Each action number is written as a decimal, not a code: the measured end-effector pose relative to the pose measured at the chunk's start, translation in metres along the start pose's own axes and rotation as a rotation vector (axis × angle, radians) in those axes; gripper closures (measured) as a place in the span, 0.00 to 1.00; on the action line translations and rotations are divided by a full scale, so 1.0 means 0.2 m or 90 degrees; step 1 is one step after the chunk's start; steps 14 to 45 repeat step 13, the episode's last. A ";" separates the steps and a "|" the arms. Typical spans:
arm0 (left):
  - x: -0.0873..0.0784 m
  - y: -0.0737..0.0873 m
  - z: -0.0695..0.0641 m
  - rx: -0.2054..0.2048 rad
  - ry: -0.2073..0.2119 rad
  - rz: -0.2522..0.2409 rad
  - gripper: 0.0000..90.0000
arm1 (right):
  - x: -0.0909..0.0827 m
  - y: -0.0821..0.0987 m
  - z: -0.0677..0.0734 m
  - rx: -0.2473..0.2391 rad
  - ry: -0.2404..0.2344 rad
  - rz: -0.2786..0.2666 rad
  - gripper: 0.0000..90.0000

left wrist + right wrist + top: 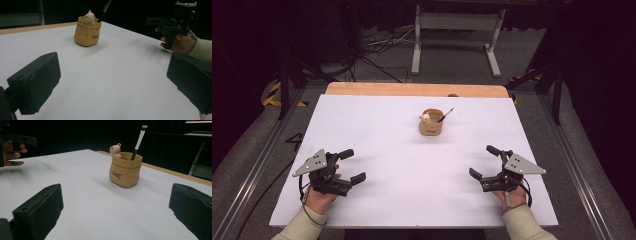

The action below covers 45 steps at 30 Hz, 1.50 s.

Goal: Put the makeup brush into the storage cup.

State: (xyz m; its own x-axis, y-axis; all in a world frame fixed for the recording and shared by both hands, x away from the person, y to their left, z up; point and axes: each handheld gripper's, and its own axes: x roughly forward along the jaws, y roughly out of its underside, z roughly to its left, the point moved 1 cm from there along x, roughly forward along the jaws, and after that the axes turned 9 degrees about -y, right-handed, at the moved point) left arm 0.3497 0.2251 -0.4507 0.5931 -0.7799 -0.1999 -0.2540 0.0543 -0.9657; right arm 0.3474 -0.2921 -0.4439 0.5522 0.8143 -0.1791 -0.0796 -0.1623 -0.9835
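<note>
A small tan sack-shaped pot [431,125] [87,33] [124,173] stands upright past the middle of the white table. A little bear figure [426,117] [89,17] [115,149] sits on its rim, and a black pen-like stick [445,115] [105,10] [138,142] leans out of it. My left gripper [352,166] [110,82] rests near the front left, open and holding nothing. At the front right my right gripper [485,160] [117,210] is open too, with nothing between its jaws. Both point towards the pot, well short of it.
The white sheet [412,170] covers the table, with a wooden strip [412,89] along the far edge. Beyond it are a white metal stand [457,30] and cables on the floor. In the left gripper view the other hand and gripper [175,25] show at upper right.
</note>
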 end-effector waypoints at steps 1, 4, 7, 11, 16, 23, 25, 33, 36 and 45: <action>0.00 0.00 0.00 0.001 0.000 -0.002 0.00 | 0.00 0.00 0.00 0.001 0.001 0.000 0.00; 0.01 0.00 0.00 0.003 -0.005 -0.005 0.00 | 0.00 0.01 0.00 0.000 0.000 0.002 0.00; 0.01 0.01 0.00 0.002 -0.008 -0.005 0.00 | 0.00 0.01 0.00 0.000 0.002 0.001 0.00; 0.01 0.01 0.01 0.003 -0.013 -0.005 0.00 | 0.00 0.01 0.00 0.001 0.002 0.000 0.00; 0.01 0.01 0.01 0.003 -0.014 -0.005 0.00 | 0.00 0.00 0.01 -0.004 -0.001 -0.006 0.00; 0.01 0.01 0.01 0.003 -0.014 -0.005 0.00 | 0.00 0.00 0.01 -0.004 -0.001 -0.006 0.00; 0.01 0.01 0.01 0.003 -0.014 -0.005 0.00 | 0.00 0.00 0.01 -0.004 -0.001 -0.006 0.00; 0.01 0.01 0.01 0.003 -0.014 -0.005 0.00 | 0.00 0.00 0.01 -0.004 -0.001 -0.006 0.00; 0.01 0.01 0.01 0.003 -0.014 -0.005 0.00 | 0.00 0.00 0.01 -0.004 -0.001 -0.006 0.00; 0.01 0.01 0.01 0.003 -0.014 -0.005 0.00 | 0.00 0.00 0.01 -0.004 -0.001 -0.006 0.00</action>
